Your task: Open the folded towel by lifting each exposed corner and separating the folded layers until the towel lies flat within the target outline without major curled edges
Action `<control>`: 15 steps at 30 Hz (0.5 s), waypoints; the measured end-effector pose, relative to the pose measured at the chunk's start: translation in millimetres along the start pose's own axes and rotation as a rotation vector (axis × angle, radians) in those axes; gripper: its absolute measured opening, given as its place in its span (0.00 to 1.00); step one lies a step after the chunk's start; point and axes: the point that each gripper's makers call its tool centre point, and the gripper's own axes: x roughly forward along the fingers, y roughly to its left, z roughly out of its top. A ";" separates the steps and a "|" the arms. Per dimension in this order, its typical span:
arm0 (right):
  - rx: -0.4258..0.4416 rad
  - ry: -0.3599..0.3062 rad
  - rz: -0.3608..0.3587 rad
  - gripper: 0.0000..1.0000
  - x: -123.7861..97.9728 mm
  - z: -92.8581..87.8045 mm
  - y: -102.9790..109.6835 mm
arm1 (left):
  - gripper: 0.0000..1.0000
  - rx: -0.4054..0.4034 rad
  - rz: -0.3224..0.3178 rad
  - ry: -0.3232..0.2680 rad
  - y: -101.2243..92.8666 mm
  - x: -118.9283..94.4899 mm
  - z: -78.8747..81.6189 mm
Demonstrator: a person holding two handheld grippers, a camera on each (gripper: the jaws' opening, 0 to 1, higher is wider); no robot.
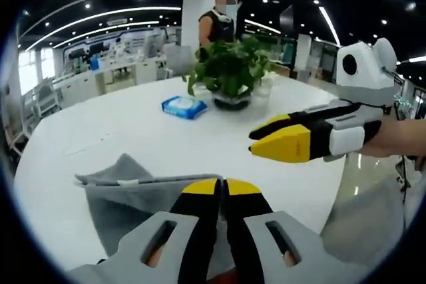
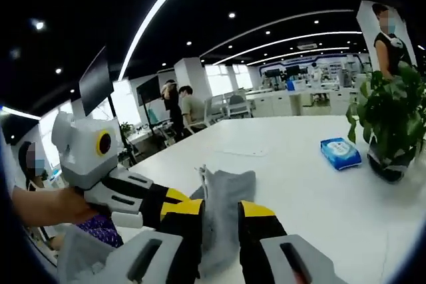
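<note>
A grey towel lies folded on the white round table, one corner peaked up at the left. Its folded edge runs right into the tips of my left gripper, whose jaws are pressed together on it. My right gripper hovers above the table to the right of the towel, pointing left, touching nothing. In the right gripper view the towel shows through the gap between the parted jaws of my right gripper. There the left gripper comes in from the left, against the towel's edge.
A potted plant and a blue pack of wipes sit on the table's far side. A person stands behind the plant. Other people are by desks beyond the table.
</note>
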 end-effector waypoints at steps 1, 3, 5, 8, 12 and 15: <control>-0.019 0.009 0.011 0.17 3.4 -0.5 1.1 | 0.02 -0.006 0.002 -0.003 -1.4 1.1 -1.6; -0.067 0.017 0.021 0.17 9.5 0.1 1.8 | 0.02 -0.009 0.006 -0.008 -3.8 2.6 -3.6; -0.108 0.023 0.029 0.17 14.4 0.9 1.3 | 0.02 -0.012 0.010 -0.015 -6.4 4.7 -5.7; -0.106 0.039 0.048 0.17 19.8 -1.9 -3.2 | 0.02 -0.010 0.016 -0.028 -12.1 9.1 -7.7; -0.116 0.072 0.072 0.17 21.7 -10.2 -5.6 | 0.02 0.011 0.001 -0.041 -22.6 15.1 -11.0; -0.124 0.105 0.092 0.17 24.5 -19.3 -8.2 | 0.02 0.031 -0.017 -0.048 -32.2 22.7 -16.2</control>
